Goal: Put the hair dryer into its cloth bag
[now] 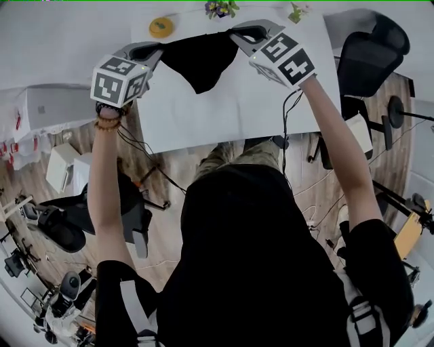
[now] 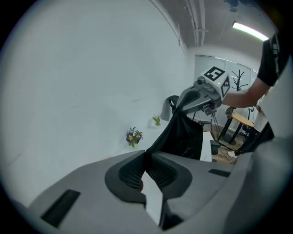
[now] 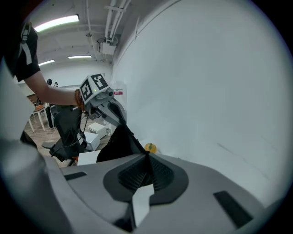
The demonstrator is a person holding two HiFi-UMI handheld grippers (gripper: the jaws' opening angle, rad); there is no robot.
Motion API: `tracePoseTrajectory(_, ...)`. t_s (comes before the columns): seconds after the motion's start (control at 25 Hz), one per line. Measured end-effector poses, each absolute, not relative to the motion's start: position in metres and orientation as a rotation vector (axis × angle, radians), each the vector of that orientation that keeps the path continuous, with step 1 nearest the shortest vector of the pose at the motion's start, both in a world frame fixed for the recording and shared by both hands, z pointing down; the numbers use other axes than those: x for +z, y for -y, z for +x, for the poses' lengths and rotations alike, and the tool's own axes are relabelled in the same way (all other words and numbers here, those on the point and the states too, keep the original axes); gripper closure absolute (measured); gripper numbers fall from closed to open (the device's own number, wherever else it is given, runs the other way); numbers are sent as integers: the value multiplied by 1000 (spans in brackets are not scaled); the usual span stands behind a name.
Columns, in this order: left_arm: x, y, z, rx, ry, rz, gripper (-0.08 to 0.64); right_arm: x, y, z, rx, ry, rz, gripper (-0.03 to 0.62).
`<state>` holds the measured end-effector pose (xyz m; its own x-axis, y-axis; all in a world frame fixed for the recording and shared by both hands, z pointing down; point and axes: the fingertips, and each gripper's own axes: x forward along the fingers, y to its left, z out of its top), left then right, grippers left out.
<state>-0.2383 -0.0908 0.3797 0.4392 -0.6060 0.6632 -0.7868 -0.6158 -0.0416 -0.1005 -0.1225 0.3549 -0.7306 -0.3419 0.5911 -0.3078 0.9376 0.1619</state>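
1. In the head view, a person is standing at the near edge of a white table, both arms reaching toward the top of the frame.
2. The left gripper, at the upper left, is clamping one top corner of the black cloth bag. Its own view is showing the jaws closed tight, with the dark fabric pinched between the pads.
3. The right gripper, at the upper centre, is gripping the opposite top corner the same way, jaws pressed together on the cloth.
4. The bag is hanging between the two grippers. Its top edge is running taut from one to the other, and its body is tapering to a point lower down, over the middle of the table. Whether that point is touching the tabletop cannot be told.
5. White tabletop is showing wide below the bag and to its right, out to the table's near and right edges.
6. Small things are sitting along the far edge, at the top of the frame: a yellow object at the left, purple flowers in the centre, and a small green plant at the right.
7. A black office chair is standing beyond the table's right edge, well apart from both grippers.
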Motion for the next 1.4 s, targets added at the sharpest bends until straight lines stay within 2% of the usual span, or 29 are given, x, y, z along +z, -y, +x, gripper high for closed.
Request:
tracePoseTrajectory(0.2, 362, 165, -219, 870, 1277, 2448, 522, 336, 162, -77, -115, 2396, 614, 557)
tracePoseTrajectory(0.32, 362, 197, -181, 801, 1274, 2490, 522, 363, 169, -39, -32, 2331, 695, 557)
tracePoseTrajectory(0.44, 381, 206, -141, 856, 1199, 2529, 522, 407, 157, -4, 42, 2257, 726, 557)
tracePoseTrajectory(0.68, 407, 175, -86, 815, 1092, 2590, 520, 461, 117, 37, 181, 2212, 779, 557)
tracePoseTrajectory(1.0, 469, 68, -66, 790, 1086, 2574, 518, 525, 45, 61, 381, 2187, 741, 555)
tracePoseTrajectory(1.16, 520, -15, -64, 831, 804, 2557, 386, 569, 2, 86, 412, 2076, 579, 555)
tracePoseTrajectory(1.28, 551, -49, -90, 727, 742, 2412, 373, 576, -17, 106, 438, 2089, 470, 551)
tracePoseTrajectory(1.32, 560, -48, -101, 650, 781, 2333, 373, 573, -12, 109, 475, 2122, 477, 531)
tracePoseTrajectory(1.4, 580, -33, -119, 513, 880, 2180, 373, 570, 13, 106, 565, 2190, 560, 386)
